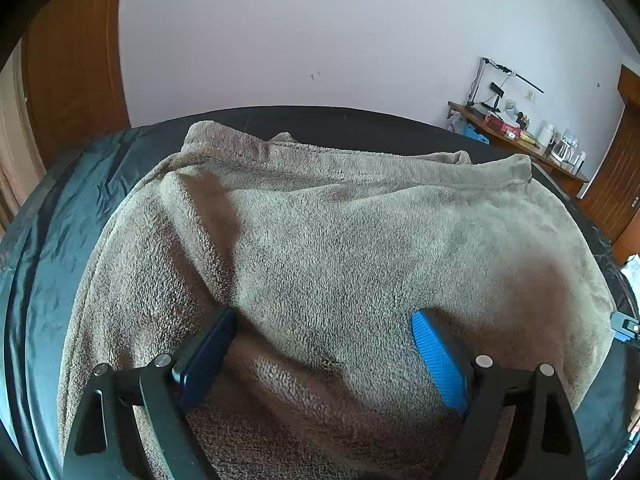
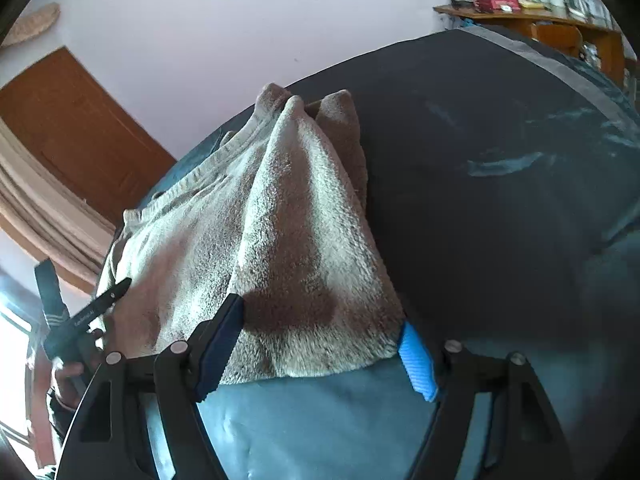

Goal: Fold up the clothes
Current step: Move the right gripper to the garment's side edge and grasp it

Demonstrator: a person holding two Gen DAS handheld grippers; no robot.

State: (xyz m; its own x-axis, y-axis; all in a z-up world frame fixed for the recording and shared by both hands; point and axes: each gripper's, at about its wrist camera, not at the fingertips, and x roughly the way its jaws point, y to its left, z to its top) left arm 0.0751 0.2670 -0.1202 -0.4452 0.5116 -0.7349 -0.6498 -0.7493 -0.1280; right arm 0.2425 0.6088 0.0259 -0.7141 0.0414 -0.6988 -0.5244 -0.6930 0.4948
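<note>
I have a bed [image 1: 48, 248] under a dark teal cover filling most of both views, and on it lies the grey-brown fleece garment [image 1: 340, 240], spread wide and rumpled, its ribbed edge toward the far wall. From the right wrist view the same garment [image 2: 280, 220] rises in a long ridge toward the far end of the bed, its near hem lying on the cover [image 2: 500, 200]. My left tool [image 1: 324, 344] sits low over the near part of the fleece, blue pads wide apart with a hump of cloth between them; I think the pads brush the pile without pinching it, though the view is too close to be sure. My right tool [image 2: 320, 344] straddles the near hem, jaws parted, not clamped. A cluttered wooden shelf [image 1: 516, 136] stands against the far wall.
</note>
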